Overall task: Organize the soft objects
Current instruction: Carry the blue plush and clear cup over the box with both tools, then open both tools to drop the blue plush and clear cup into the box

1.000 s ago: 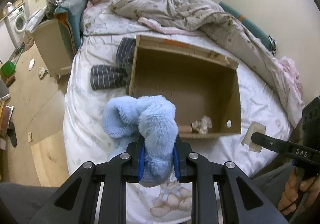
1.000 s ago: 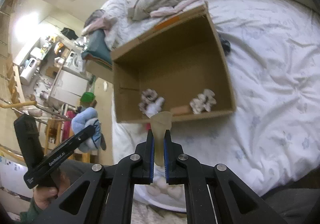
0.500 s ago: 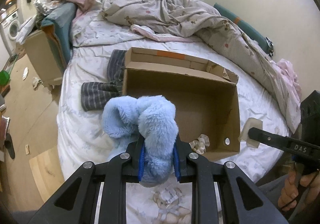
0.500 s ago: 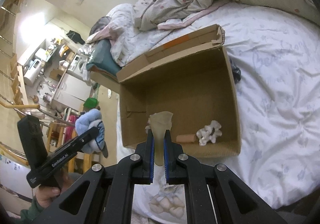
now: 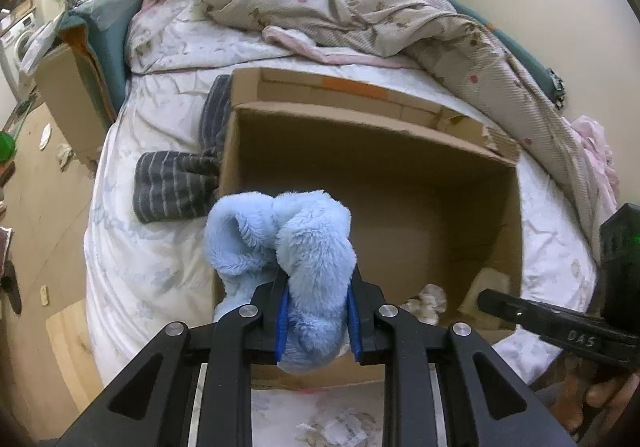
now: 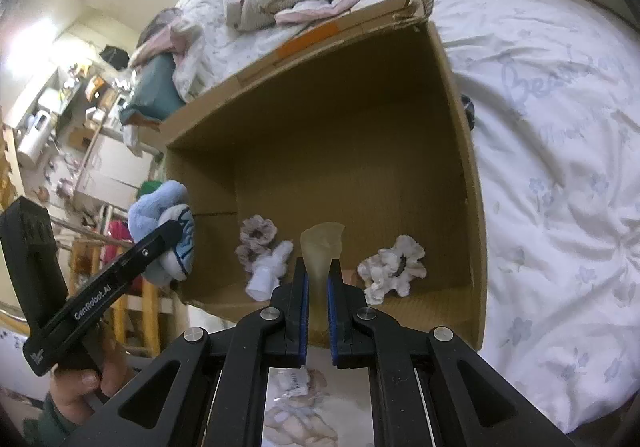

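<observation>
Blue plush and beige piece, tongs-clenched, now hang over the box.

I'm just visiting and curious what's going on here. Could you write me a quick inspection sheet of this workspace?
Surface: bed with white floral sheet.
Job's things: open cardboard box on the bed; two floral scrunchie-like pieces and a small white item inside.
Clutter: rumpled blanket, striped grey cloth beside the box.
Claws: left claw shut on blue plush toy; right claw shut on pale flat piece.
Cables: nothing seen.
Surroundings: cluttered shelves, washing machine.
</observation>
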A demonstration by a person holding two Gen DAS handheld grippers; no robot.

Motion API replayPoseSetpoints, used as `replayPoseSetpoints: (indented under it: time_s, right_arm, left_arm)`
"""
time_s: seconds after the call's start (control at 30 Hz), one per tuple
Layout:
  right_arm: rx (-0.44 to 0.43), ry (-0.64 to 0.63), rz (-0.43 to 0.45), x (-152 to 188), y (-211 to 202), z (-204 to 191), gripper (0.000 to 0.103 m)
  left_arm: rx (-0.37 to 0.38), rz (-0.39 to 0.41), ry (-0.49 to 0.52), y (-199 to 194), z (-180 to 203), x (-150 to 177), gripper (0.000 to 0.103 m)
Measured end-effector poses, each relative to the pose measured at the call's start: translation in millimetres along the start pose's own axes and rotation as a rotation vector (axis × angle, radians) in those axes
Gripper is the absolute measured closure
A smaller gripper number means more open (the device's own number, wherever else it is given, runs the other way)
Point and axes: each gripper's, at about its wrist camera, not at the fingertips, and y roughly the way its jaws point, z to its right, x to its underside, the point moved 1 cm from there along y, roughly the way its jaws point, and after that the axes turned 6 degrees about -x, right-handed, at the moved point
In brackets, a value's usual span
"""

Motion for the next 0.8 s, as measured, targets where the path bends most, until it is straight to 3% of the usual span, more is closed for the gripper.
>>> replayPoseSetpoints:
  time_s: [0.23,0.57,0.8]
  right_arm:
    - [0.014,0.006,0.007,-3,4,0,0.094]
    - [0.069,-0.015,-0.083,8,27,3,0.093]
    - [0.083,-0.03,-0.095,10,33,1,0.093]
  left_arm:
    - [-0.008,0.014,0.001,-1,-3,3,0.082]
    - [0.067,-0.045,0.033,10,14,11,0.08]
    - [0.051,-0.028,0.043,8,15,12,0.08]
